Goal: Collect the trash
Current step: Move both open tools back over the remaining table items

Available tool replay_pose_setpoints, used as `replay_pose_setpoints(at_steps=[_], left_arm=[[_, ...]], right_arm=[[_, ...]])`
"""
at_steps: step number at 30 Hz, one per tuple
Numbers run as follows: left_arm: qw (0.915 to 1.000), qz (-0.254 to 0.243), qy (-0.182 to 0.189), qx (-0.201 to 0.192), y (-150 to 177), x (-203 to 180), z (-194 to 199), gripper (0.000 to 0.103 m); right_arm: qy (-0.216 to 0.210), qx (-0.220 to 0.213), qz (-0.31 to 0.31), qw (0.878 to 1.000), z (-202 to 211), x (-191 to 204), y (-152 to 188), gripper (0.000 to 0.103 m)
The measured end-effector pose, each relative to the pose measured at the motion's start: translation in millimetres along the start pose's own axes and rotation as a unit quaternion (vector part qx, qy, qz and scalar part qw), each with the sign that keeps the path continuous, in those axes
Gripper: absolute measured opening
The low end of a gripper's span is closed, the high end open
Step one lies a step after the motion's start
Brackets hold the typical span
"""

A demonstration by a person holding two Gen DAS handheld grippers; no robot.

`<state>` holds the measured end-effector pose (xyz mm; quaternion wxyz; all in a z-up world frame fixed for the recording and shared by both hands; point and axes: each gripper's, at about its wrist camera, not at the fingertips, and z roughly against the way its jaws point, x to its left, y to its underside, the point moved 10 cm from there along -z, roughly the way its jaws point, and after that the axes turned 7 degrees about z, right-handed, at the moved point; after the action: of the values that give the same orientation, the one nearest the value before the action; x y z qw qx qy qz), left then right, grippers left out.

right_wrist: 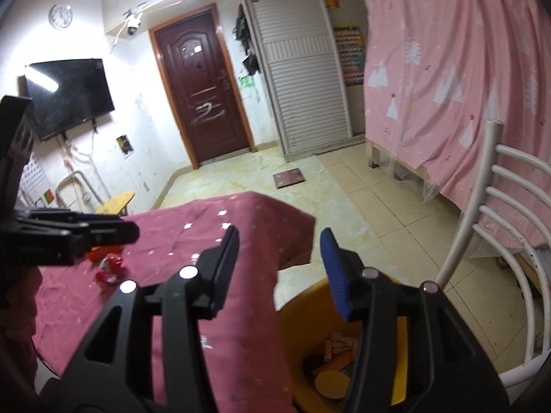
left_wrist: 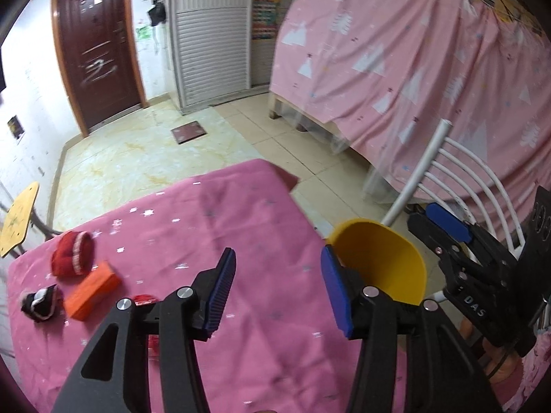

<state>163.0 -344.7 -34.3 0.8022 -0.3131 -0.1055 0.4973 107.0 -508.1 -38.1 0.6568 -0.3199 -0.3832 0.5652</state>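
1. Orange block [left_wrist: 92,290], red wrapper [right_wrist: 109,268] and two knitted scraps [left_wrist: 73,254] lie on the pink tablecloth [left_wrist: 206,227].
2. Yellow bin [left_wrist: 382,261] stands off the table's right edge, already holding scraps.
3. Left gripper [left_wrist: 279,287] and right gripper [right_wrist: 280,268] gape, empty (probably between pickups).
4. Next: left reaches for the wrapper.

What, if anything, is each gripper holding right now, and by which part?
Nothing is held. The left gripper is open above the pink tablecloth, and the right gripper is open above the yellow bin, with nothing between the fingers.
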Motion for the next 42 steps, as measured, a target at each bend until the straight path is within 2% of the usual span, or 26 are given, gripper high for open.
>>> replay_pose_setpoints(at_steps=[2, 4, 12, 23, 27, 33, 37, 42], left_arm=[[1.0000, 0.004, -0.005, -0.005, -1.2, 15.6, 4.9, 0.045], [0.9998, 0.009, -0.010, -0.012, -3.4, 29.4, 10.5, 0.047], [0.9972, 0.042, -0.046, -0.042, -9.4, 105.7, 36.6, 0.064], [0.9892, 0.094, -0.100, -0.052, -3.1, 212.2, 54.1, 0.070], [0.9860, 0.108, -0.116, -0.050, 1.9, 246.1, 56.6, 0.071], [0.9817, 0.128, -0.135, -0.043, 10.6, 285.1, 54.3, 0.072], [0.9803, 0.136, -0.139, -0.033, 14.8, 300.4, 47.6, 0.073], [0.9795, 0.139, -0.144, -0.017, 24.5, 314.8, 33.8, 0.081]], right_arm=[[-0.007, 0.002, 0.013, 1.000, -2.8, 14.3, -2.6, 0.049], [-0.018, 0.005, 0.030, 0.999, -5.7, 34.9, -5.6, 0.059], [-0.066, 0.026, 0.089, 0.994, -27.4, 107.6, -10.2, 0.065], [-0.118, 0.067, 0.156, 0.978, -61.1, 191.2, 2.2, 0.076], [-0.130, 0.081, 0.170, 0.973, -71.8, 212.6, 10.8, 0.081], [-0.141, 0.099, 0.184, 0.968, -87.3, 231.9, 20.5, 0.083], [-0.154, 0.109, 0.188, 0.964, -93.1, 242.3, 25.8, 0.085], [-0.167, 0.122, 0.198, 0.958, -100.2, 256.1, 34.6, 0.087]])
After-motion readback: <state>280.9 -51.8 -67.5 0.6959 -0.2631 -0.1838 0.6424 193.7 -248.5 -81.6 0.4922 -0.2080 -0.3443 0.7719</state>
